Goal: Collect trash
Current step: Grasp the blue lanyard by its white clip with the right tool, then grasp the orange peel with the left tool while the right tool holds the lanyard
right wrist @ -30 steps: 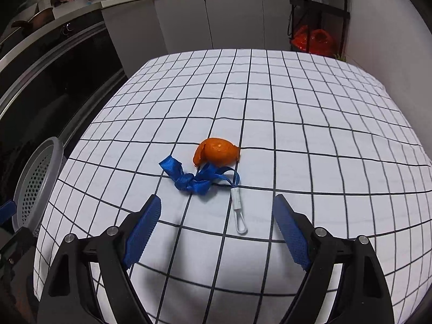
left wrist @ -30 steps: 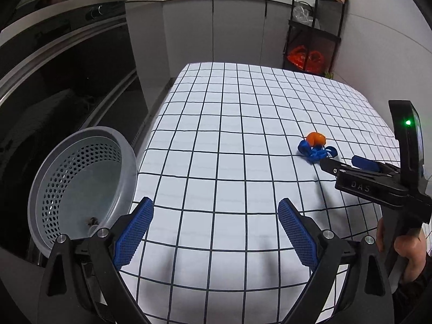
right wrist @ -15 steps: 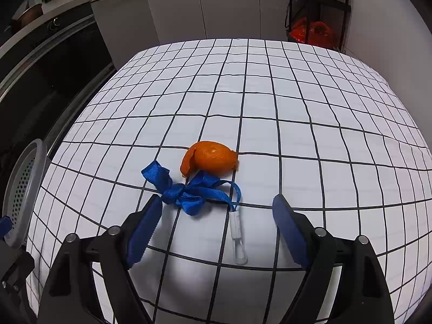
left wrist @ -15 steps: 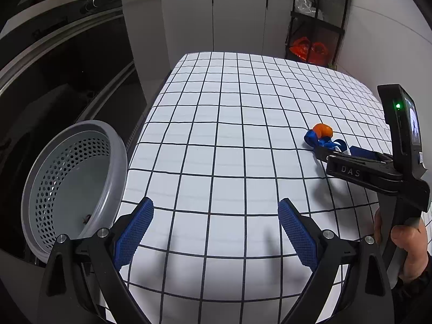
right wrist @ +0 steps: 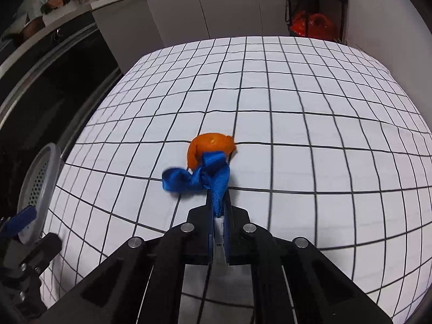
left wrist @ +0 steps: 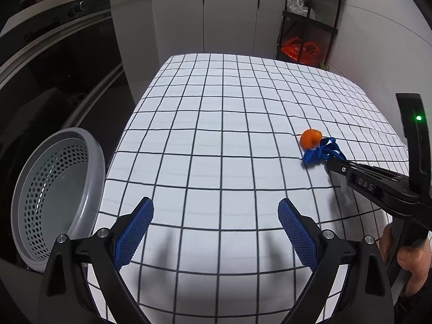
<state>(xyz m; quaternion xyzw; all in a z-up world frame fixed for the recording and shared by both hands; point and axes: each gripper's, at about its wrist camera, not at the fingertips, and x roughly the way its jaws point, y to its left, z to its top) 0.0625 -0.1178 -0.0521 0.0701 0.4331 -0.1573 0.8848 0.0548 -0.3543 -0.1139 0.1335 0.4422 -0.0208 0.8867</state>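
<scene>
Closed since a moment ago, the right gripper (right wrist: 218,213) is now clamped on one blue strap (right wrist: 201,179), which is touched just ahead by one orange peel (right wrist: 210,145). Wide apart, the left gripper (left wrist: 216,232) is held beside one grey basket (left wrist: 93,162).

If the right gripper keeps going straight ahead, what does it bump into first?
Probably the orange peel, lying just past the blue fabric strap that the right gripper is clamped on. Depth is hard to judge here.

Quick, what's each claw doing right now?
Left claw: open, holding nothing.
Right claw: shut on the blue strap.
</scene>
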